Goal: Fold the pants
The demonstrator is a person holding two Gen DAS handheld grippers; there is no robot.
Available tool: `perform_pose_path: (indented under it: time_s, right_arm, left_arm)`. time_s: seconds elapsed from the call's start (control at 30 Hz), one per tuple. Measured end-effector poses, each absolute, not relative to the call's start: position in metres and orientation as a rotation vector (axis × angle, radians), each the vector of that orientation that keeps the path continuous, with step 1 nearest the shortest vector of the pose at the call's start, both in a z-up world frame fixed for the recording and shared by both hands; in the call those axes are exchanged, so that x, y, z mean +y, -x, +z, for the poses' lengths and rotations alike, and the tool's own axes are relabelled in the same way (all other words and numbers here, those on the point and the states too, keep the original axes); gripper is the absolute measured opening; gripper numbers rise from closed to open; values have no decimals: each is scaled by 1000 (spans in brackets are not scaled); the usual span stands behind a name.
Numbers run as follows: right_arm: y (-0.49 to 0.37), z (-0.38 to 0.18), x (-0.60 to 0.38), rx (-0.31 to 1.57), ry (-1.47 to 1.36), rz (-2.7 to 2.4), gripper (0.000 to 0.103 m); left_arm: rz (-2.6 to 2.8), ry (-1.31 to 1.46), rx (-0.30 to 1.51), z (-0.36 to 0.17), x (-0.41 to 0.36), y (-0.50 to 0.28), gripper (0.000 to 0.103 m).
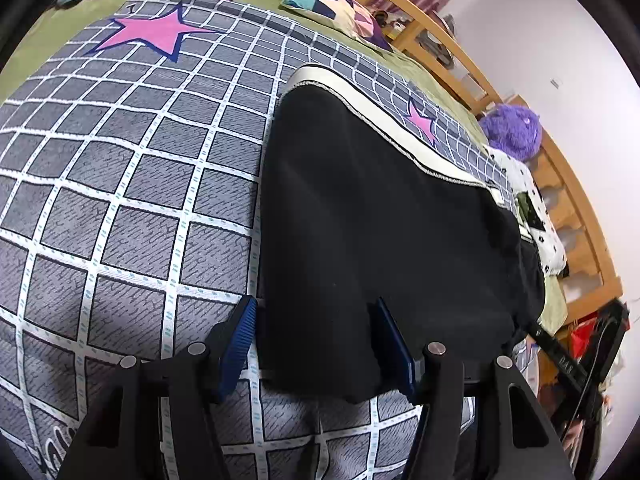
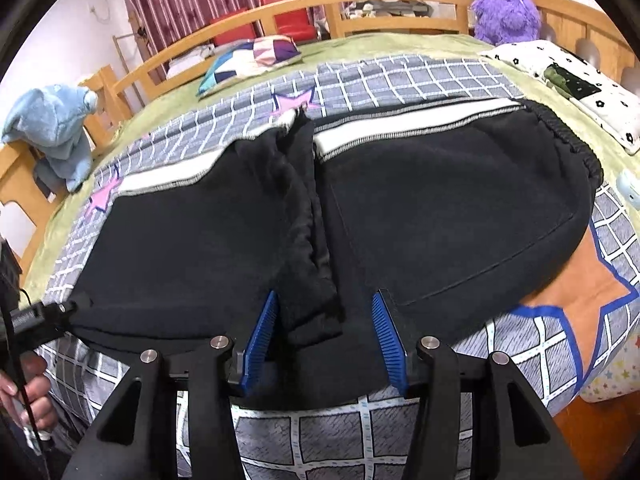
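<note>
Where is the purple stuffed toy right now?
In the right wrist view the purple stuffed toy sits at the top right, against the wooden bed frame, just behind the white flowered pillow, apart from the black pants.

Left wrist view, looking down along the left gripper [image 1: 314,344], whose blue-padded jaws stand apart. The near end of the black pants [image 1: 380,240] lies between the jaws; the pads do not visibly press the fabric. The pants rest on a grey grid-patterned blanket [image 1: 120,200] and run away from the gripper, edged on their far side by a white stripe [image 1: 384,120]. Beyond the pants, a pink star [image 1: 150,32] marks the blanket. Farther still lie a patchwork cushion [image 1: 336,8] and a purple plush toy [image 1: 514,126], both beside the wooden bed rail [image 1: 452,36].
</note>
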State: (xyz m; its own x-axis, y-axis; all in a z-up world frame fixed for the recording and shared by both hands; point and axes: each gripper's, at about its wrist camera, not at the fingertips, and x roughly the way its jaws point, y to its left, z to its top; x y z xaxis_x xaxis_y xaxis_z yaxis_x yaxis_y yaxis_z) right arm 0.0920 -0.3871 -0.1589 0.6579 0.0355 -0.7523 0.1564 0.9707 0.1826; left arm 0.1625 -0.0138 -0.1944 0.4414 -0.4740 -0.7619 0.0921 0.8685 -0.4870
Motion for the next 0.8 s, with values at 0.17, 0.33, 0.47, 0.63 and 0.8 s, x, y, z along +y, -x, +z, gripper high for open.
perform_pose_path:
  time_s: [0.17,0.33,0.47,0.63,0.8]
  right_arm:
    - [-106,-183,-384,887,-234,-34,52]
    - [-103,-185,-380,880,-222,-35,53]
    - [-89,-169,-385,858,-267,-19,53]
    - [-73,-160,-382,863,-225,-48,53]
    - [-51,-136,-384,816,-260,-37,53]
  left_arm:
    - [-365,409,1046,-180,-13,-161,58]
    - [-345,345,1105,-188,-24,-155,58]
    - [-340,345,1063,-173,-20,-141,58]
    - [-340,327,1023,-148,-20,-122,58]
    - [-342,303,955,-114,-23,-101,58]
